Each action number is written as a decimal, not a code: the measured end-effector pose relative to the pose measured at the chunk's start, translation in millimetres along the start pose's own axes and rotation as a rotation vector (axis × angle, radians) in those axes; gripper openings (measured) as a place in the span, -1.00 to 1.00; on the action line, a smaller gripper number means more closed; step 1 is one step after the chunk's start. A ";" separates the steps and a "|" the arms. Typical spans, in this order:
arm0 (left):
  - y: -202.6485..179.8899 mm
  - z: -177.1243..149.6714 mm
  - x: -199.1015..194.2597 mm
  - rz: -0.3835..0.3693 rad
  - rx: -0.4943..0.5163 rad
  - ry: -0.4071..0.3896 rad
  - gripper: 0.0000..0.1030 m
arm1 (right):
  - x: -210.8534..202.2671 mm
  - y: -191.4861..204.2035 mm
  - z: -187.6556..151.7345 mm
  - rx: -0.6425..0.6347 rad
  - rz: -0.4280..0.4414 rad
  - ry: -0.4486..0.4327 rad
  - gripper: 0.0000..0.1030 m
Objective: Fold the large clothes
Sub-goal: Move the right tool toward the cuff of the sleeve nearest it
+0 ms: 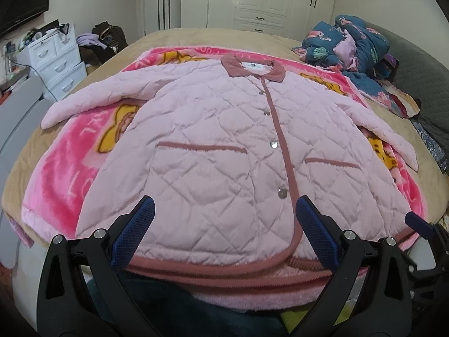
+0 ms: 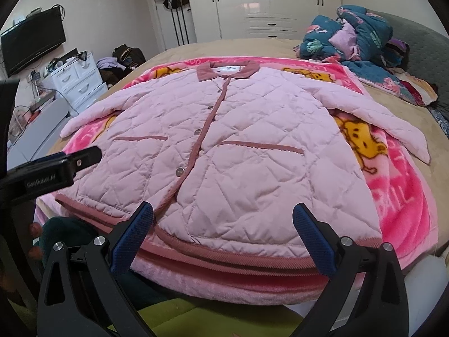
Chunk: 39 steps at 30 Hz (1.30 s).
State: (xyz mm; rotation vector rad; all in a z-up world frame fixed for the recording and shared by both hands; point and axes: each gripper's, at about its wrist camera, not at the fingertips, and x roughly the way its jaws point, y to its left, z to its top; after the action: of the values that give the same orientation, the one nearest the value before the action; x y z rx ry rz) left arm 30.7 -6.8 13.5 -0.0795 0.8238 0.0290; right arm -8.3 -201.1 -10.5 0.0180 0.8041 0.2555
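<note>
The jaws of both grippers are spread wide and nothing is held between them. The left gripper (image 1: 224,219) and the right gripper (image 2: 223,219) are poised over the near hem of a pink quilted jacket (image 1: 213,146), side by side. The jacket is laid flat, front up and buttoned, on a pink cartoon blanket (image 1: 67,163) spread over the bed (image 1: 179,36), its collar (image 1: 252,68) toward the far edge and its sleeves stretched out to both sides. Rumpled bedding (image 1: 348,42) is heaped at the far right corner.

Collar label (image 1: 251,66) text too small; jacket (image 1: 224,154) back hidden.
</note>
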 end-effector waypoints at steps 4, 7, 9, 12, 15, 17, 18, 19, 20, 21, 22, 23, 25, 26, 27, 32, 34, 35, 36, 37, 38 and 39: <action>0.4 11.7 4.0 0.003 -0.001 -0.004 0.82 | 4.2 -1.2 14.0 0.002 0.011 0.004 0.92; -0.4 20.6 9.3 0.000 0.006 -0.003 0.82 | 7.8 -4.5 26.7 0.005 0.003 -0.009 0.92; -0.7 25.5 13.4 0.006 0.004 0.002 0.82 | 10.8 -8.4 36.0 0.018 0.011 -0.008 0.92; -0.3 36.7 21.1 -0.001 -0.003 0.013 0.82 | 15.9 -15.4 51.7 0.029 -0.003 -0.021 0.92; -1.8 45.4 25.0 -0.001 -0.011 0.015 0.82 | 21.0 -22.5 67.9 0.044 -0.001 -0.029 0.92; -3.6 52.4 27.5 -0.002 -0.012 0.012 0.82 | 22.7 -26.6 76.8 0.047 -0.009 -0.041 0.92; -4.6 57.0 29.4 -0.003 -0.012 0.011 0.83 | 23.3 -28.2 80.8 0.045 -0.012 -0.045 0.92; -5.8 59.8 30.6 -0.003 -0.012 0.010 0.82 | 25.1 -30.4 87.1 0.048 -0.007 -0.049 0.92; -7.1 63.9 32.6 -0.002 -0.011 0.010 0.82 | 26.3 -34.2 90.9 0.054 -0.004 -0.049 0.92; -8.5 68.1 34.6 -0.001 -0.009 0.012 0.82 | 27.8 -37.1 95.7 0.062 -0.005 -0.051 0.92; -9.6 71.3 35.8 -0.002 -0.009 0.011 0.82 | 29.6 -39.7 100.1 0.067 -0.006 -0.055 0.92; -10.9 75.1 37.6 -0.005 -0.008 0.011 0.82 | 31.8 -42.1 104.6 0.070 -0.009 -0.057 0.92; -13.6 83.3 41.8 -0.005 -0.006 0.012 0.82 | 35.2 -45.7 111.5 0.073 -0.013 -0.058 0.92; -15.2 87.0 44.0 -0.007 -0.006 0.012 0.82 | 37.3 -48.5 115.5 0.077 -0.014 -0.056 0.92; -16.4 90.7 46.2 -0.009 -0.005 0.013 0.82 | 40.1 -51.3 120.3 0.082 -0.011 -0.054 0.92; -20.2 111.3 61.7 -0.018 -0.023 0.027 0.82 | 48.6 -63.0 140.3 0.094 -0.014 -0.068 0.92; -22.8 121.7 68.0 -0.024 -0.029 0.027 0.82 | 53.5 -69.4 149.4 0.105 -0.015 -0.072 0.92; -24.0 125.0 69.8 -0.024 -0.029 0.025 0.82 | 54.9 -71.8 152.2 0.110 -0.017 -0.074 0.92; -25.3 129.4 72.3 -0.021 -0.027 0.024 0.82 | 58.1 -75.1 157.6 0.116 -0.020 -0.076 0.92; -27.5 135.9 76.2 -0.017 -0.025 0.023 0.82 | 60.2 -78.0 161.0 0.120 -0.022 -0.075 0.92; -28.9 140.5 79.2 -0.017 -0.024 0.023 0.82 | 63.2 -81.5 165.6 0.126 -0.027 -0.074 0.92; -30.1 145.3 82.2 -0.016 -0.024 0.025 0.82 | 65.9 -85.0 170.0 0.132 -0.030 -0.076 0.92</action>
State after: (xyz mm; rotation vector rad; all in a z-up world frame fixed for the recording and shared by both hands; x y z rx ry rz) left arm 194.6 -25.3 53.3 -0.1095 0.8475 0.0226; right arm 175.5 -254.3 51.3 0.1393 0.7444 0.1723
